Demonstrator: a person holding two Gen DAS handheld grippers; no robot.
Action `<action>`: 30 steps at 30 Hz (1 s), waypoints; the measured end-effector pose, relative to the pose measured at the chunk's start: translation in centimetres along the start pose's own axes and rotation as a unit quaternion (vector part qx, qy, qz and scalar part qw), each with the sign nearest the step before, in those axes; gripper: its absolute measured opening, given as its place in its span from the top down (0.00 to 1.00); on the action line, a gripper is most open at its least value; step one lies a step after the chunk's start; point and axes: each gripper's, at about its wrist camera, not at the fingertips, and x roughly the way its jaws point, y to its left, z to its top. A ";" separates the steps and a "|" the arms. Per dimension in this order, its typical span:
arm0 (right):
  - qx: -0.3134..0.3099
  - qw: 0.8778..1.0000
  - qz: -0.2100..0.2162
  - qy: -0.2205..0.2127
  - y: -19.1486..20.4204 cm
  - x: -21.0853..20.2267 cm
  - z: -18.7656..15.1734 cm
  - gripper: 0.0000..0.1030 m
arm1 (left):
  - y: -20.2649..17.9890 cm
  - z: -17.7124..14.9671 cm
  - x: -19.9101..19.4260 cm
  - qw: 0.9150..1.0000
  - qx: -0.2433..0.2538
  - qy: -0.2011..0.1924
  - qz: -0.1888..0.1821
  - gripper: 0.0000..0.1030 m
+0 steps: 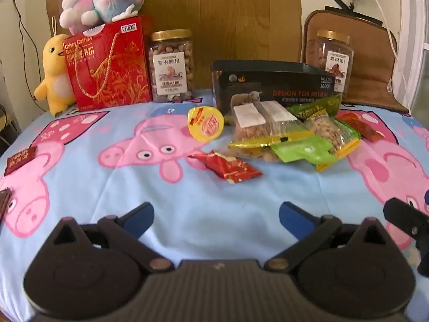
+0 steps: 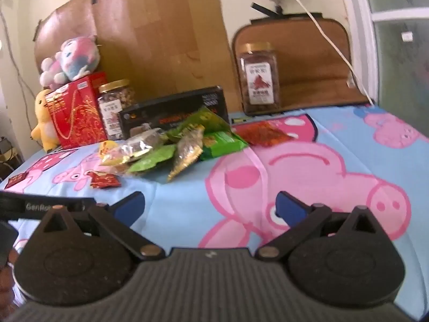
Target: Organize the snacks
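Blue-padded left gripper (image 1: pixel 215 216) & right gripper (image 2: pixel 210 208) hovering w/ fingers spread, nothing grasped; crinkly red foil packet (image 1: pixel 228 167) lying ahead of left fingers — prob. approach step, next needing closing in.

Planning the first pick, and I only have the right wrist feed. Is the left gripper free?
Observer: Yes. The left gripper is open, with nothing between its fingers, only the cartoon cloth below.
Operator: What is the yellow blob left of the snack pile?
Observer: A round cup with a yellow foil lid, tipped up on its edge, just in front of the black box.
Operator: Anything at the far left I'm missing?
Observer: A dark packet lies nearer than the dark red packet. The frame edge cuts it off, so I cannot tell what it is.
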 end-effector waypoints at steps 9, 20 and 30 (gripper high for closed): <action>-0.035 0.999 0.007 -0.017 1.1 0.0 0.0 0.08 | 0.9 -0.2 0.9 1.000 -0.008 0.002 0.003 0.00; -0.044 0.999 0.012 -0.024 1.4 0.2 0.0 0.34 | 2.1 0.0 1.7 0.999 -0.025 0.014 0.030 0.00; -0.042 0.999 0.015 -0.024 1.5 0.4 -0.2 0.34 | 2.6 -0.3 1.7 0.998 -0.031 0.001 0.046 0.04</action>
